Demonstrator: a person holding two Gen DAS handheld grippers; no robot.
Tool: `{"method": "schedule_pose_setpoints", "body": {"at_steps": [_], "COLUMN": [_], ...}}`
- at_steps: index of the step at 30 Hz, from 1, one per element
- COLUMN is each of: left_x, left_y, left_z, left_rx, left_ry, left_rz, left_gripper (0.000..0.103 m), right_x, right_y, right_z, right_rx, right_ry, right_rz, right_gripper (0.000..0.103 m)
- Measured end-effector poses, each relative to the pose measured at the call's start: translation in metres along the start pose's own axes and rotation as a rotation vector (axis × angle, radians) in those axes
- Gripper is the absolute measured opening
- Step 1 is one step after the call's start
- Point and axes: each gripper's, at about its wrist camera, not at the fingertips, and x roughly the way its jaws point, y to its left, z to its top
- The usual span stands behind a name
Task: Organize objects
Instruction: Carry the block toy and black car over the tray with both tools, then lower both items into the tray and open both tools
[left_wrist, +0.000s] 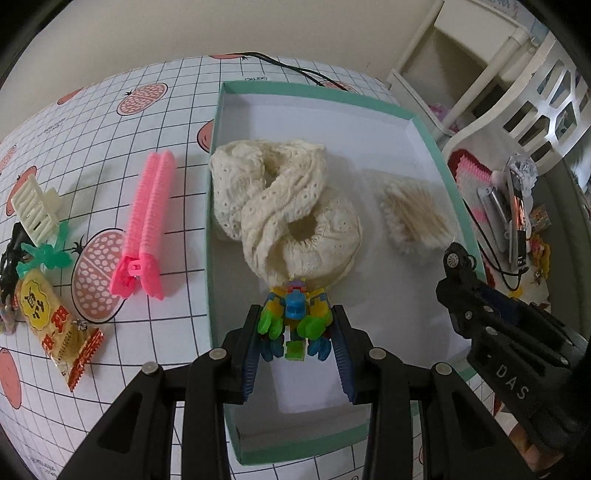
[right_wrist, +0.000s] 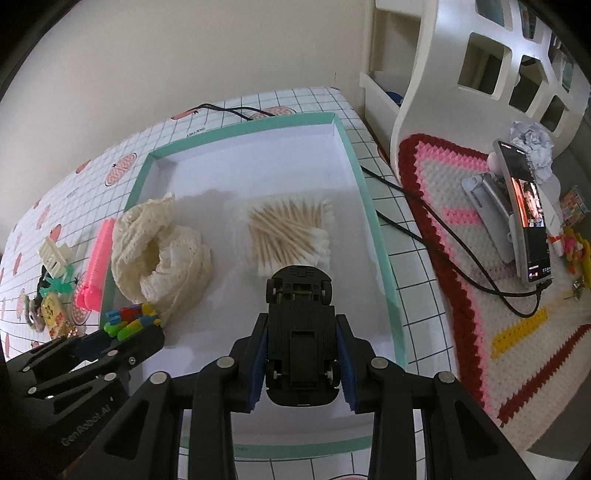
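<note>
The block toy (left_wrist: 295, 325) sits between the fingers of the left gripper (left_wrist: 297, 354), which are closed on its two sides; its long axis runs along the fingers, head pointing to 12 o'clock. It hangs over the near part of the box (left_wrist: 432, 144), just in front of the lace cloth (left_wrist: 284, 210), whose near edge almost touches the toy's head. The toy car (right_wrist: 301, 332) is in the right gripper (right_wrist: 301, 365), whose fingers are closed on its flanks. The car is upside down, its underside and wheels face the camera, and its long axis also follows the fingers. It is over the box floor, just before the cotton swabs (right_wrist: 288, 232), which lie at 12 o'clock from it.

In the left view the right gripper appears at 4 o'clock, so the two tools are near each other above the same box. I judge that both things only need to go down and be let go: the bare floor is directly under each one, near side of the box.

Outside the box, at 9 o'clock in the left view, the pink clip (left_wrist: 147, 225), a cream clip (left_wrist: 35, 210), a green figure (left_wrist: 46, 254) and a snack packet (left_wrist: 59, 332) wait on the table (left_wrist: 177, 107).
</note>
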Motion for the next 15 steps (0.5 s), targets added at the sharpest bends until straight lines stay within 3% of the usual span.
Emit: {"method": "schedule_pose_setpoints", "body": {"at_steps": [15], "left_x": [0.000], "left_y": [0.003], "left_z": [-0.007], "left_rx": [0.004], "left_ry": [0.001], "left_rz": [0.001], "left_gripper": [0.038], "right_x": [0.013], "right_y": [0.001], "right_z": [-0.001], "right_rx": [-0.010], "right_ry": [0.028], "right_rz": [-0.012], "right_gripper": [0.036]}}
